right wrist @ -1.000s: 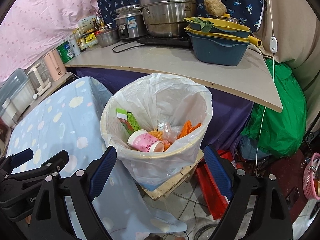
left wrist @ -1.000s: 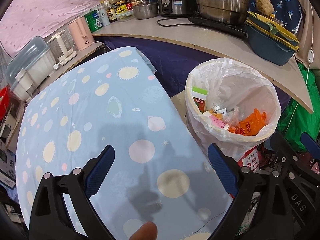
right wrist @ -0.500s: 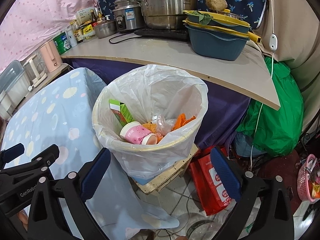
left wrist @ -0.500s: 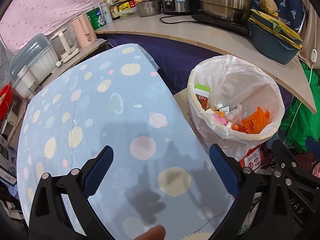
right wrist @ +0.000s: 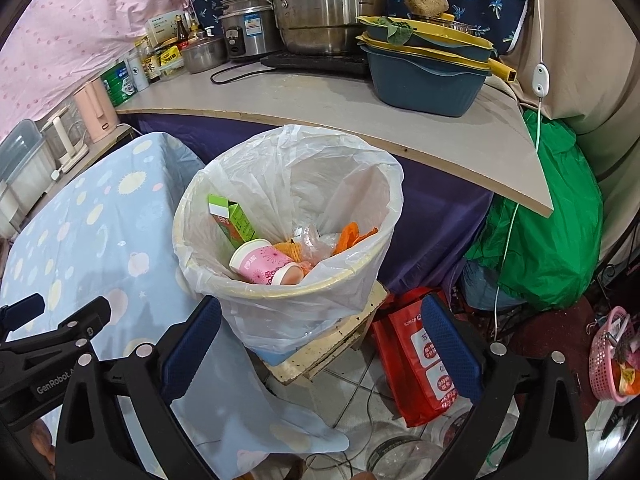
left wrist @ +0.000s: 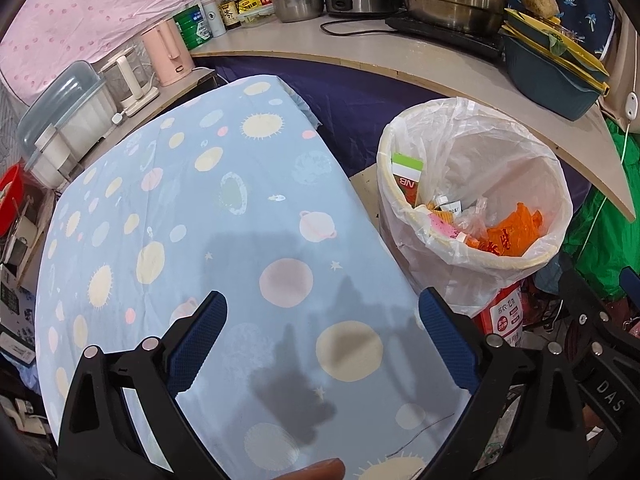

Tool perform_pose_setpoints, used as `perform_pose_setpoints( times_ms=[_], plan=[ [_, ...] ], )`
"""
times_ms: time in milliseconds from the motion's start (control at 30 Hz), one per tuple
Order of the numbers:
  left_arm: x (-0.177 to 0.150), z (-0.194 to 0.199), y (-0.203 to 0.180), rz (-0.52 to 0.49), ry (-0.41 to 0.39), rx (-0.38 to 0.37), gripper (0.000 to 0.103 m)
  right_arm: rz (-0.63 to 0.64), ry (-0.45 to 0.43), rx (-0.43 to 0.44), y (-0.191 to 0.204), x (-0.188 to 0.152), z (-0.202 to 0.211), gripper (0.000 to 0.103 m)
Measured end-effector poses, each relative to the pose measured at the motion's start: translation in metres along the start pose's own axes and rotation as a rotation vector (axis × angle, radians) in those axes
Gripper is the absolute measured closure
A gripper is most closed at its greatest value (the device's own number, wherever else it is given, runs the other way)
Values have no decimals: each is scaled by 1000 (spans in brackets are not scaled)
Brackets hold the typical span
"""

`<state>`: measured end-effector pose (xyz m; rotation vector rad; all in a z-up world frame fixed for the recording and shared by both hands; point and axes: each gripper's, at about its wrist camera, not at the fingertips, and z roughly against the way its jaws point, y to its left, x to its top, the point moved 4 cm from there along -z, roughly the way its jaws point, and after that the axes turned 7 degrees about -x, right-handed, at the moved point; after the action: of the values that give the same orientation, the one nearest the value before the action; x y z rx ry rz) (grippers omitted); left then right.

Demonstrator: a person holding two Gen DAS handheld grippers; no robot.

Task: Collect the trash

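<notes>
A trash bin [right wrist: 372, 196] lined with a white plastic bag stands beside the table; it also shows in the left wrist view [left wrist: 532, 160]. Inside lie a green carton [right wrist: 234, 220], a pink paper cup [right wrist: 262, 266], orange wrappers [left wrist: 506, 234] and clear plastic. My left gripper [left wrist: 322, 320] is open and empty above the table with the blue patterned cloth [left wrist: 180, 200]. My right gripper [right wrist: 320, 328] is open and empty, in front of and above the bin. The left gripper's body shows at the lower left of the right wrist view [right wrist: 52, 336].
A wooden counter [right wrist: 320, 96] behind the bin carries pots, a rice cooker, bottles and stacked blue and yellow basins [right wrist: 424, 64]. A green bag [right wrist: 548, 232], a red bag [right wrist: 416, 352] and a pink basket [right wrist: 612, 352] sit on the floor right of the bin. A pink kettle [left wrist: 166, 50] stands far left.
Both grippers have drawn back and risen slightly; the bin and table look a little farther away. Both stay open and empty.
</notes>
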<state>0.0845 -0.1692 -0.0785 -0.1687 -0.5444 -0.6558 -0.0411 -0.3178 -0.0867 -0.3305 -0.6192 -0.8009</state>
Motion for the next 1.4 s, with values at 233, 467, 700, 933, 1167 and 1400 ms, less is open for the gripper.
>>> perform_pose_setpoints(
  times_ms=[233, 467, 700, 933, 1167, 1400],
  plan=[
    [1, 3, -5, -5, 3, -8, 11, 2, 4, 2, -1, 0, 2, 7],
    [5, 6, -10, -14, -7, -18, 11, -8, -4, 2, -2, 1, 5, 7],
    [10, 9, -14, -15, -19, -29, 11, -11, -11, 1, -6, 6, 7, 7],
    [16, 9, -16, -19, -19, -31, 11, -17, -9, 1, -8, 10, 5, 7],
    [19, 9, -16, -20, -21, -35, 11, -16, -10, 2, -6, 12, 4, 7],
    [19, 9, -15, -22, -19, -35, 11, -16, -9, 3, -6, 12, 4, 7]
  ],
)
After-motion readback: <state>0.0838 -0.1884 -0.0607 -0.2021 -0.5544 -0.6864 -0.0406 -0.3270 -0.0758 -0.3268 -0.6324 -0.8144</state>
